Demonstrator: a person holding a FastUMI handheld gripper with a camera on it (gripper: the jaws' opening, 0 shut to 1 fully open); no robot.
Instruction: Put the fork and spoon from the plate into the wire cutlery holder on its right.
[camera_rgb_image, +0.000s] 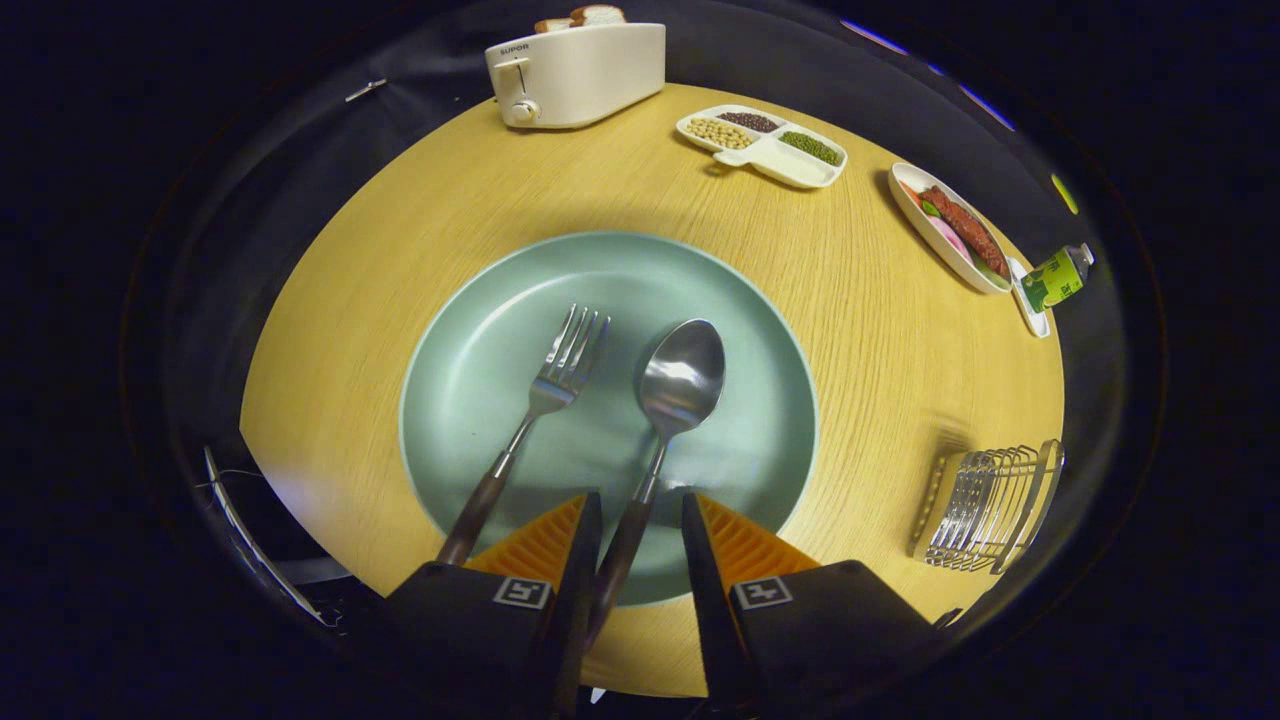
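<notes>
Here is the round, pale wood-grain desk (880, 330), filling the middle of the frame with dark booth cloth all around it. Dead centre sits the wide sage-green round plate (470, 330). On it lie the steel fork with a dark brown handle (545, 395), left of centre, and beside it the steel spoon with a matching dark handle (680, 385). At the bottom of the frame the tongs (640, 510) hang released, fingers spread, and the spoon's handle runs down through the gap between them, closer to the left finger; neither finger visibly presses it. Lower right, the shiny wire cutlery holder (985, 510) rests near the desk edge. Up top stands a cream toaster with bread in it (575, 75). To its right come a white divided dish of beans (765, 145) and a white oval dish of food (950, 235).
</notes>
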